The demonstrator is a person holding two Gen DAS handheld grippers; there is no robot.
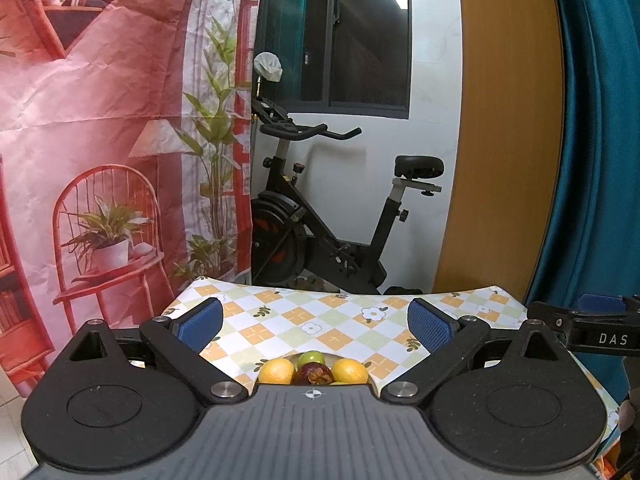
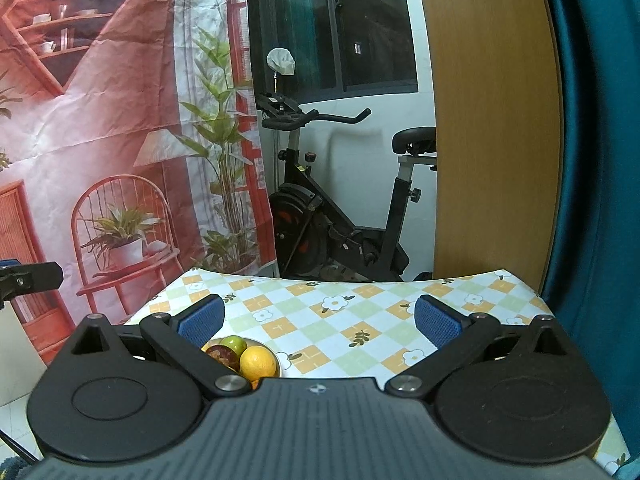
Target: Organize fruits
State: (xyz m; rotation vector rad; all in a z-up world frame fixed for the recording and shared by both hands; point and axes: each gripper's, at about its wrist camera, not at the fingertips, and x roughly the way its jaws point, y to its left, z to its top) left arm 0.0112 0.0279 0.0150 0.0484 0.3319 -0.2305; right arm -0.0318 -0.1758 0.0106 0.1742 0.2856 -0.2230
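Fingers of both grippers stand wide apart with nothing between them. The left gripper (image 1: 314, 324) hangs above the near part of the worktop (image 1: 344, 320), and directly under its body sits a bowl (image 2: 276, 354) of fruit: two oranges (image 1: 276, 372), a green fruit (image 1: 312, 358) behind them and a dark purple fruit (image 1: 314, 374) in the middle. The right gripper (image 2: 318, 320) is held level beside it, so the same bowl shows low and to the left in its view, partly hidden by the left finger arm. Only the far half of the bowl shows in either view, so what lies in its near half cannot be told.

The fruit lies heaped together in the bowl, which would fit fruit already gathered there as well as fruit waiting to be sorted out of it; the pictures do not settle which. Both grippers being held high, level and spread suits either reaching down or resting clear.

Beyond the bowl the checked, flower-printed cloth runs bare to the far edge of the worktop, leaving open room ahead and to the right. The far edge drops off toward an exercise bike (image 1: 332, 216). A printed red backdrop (image 1: 100, 140) hangs close along the left side, and a wooden panel (image 1: 504, 120) and teal curtain (image 1: 600, 120) close in on the right.
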